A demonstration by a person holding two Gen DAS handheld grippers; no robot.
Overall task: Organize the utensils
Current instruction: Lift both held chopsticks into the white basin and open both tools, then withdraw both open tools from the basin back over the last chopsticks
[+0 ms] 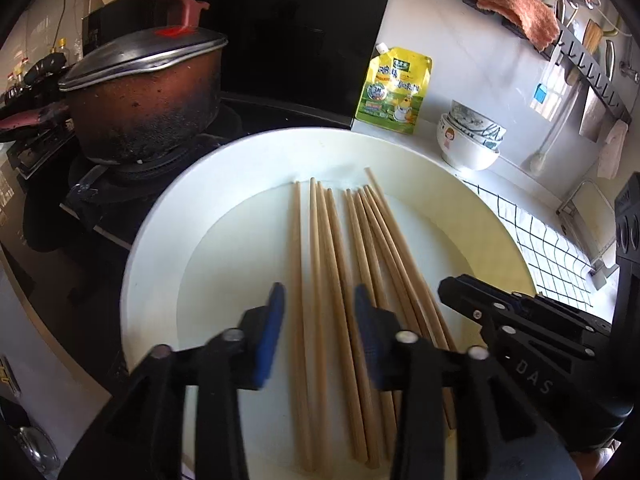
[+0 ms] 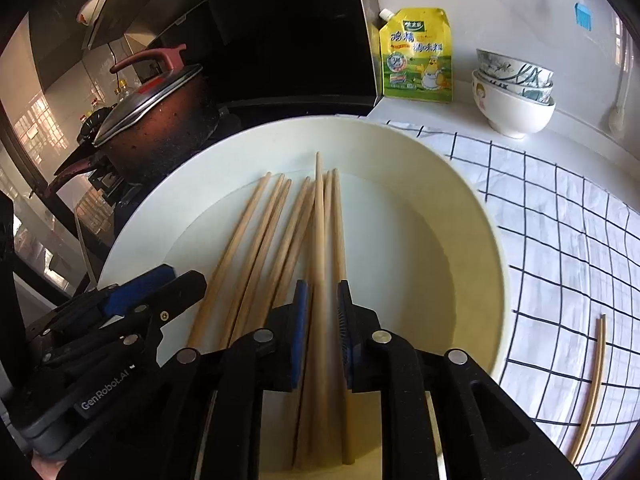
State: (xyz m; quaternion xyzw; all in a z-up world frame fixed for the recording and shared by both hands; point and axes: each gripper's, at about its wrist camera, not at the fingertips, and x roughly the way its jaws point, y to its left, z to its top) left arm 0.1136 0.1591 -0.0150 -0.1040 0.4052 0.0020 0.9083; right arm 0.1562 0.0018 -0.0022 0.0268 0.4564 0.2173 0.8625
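Note:
Several wooden chopsticks (image 1: 336,280) lie side by side in a large white plate (image 1: 160,240). My left gripper (image 1: 320,304) is open just above them, its blue pads on either side of three chopsticks. My right gripper (image 2: 323,300) has its jaws narrowed around one chopstick (image 2: 319,240) that rises a little above the others; contact is not clear. It also shows in the left wrist view (image 1: 480,300) at the plate's right. The plate (image 2: 460,208) and the left gripper (image 2: 152,280) show in the right wrist view. A pair of chopsticks (image 2: 592,384) lies on the checked cloth (image 2: 560,220).
A scorched red pot (image 1: 148,96) with a lid sits on the stove at left. A yellow seasoning pouch (image 1: 394,90) leans on the wall. Stacked bowls (image 1: 472,136) stand at the back right. A rack with a cloth (image 1: 516,4) hangs on the wall.

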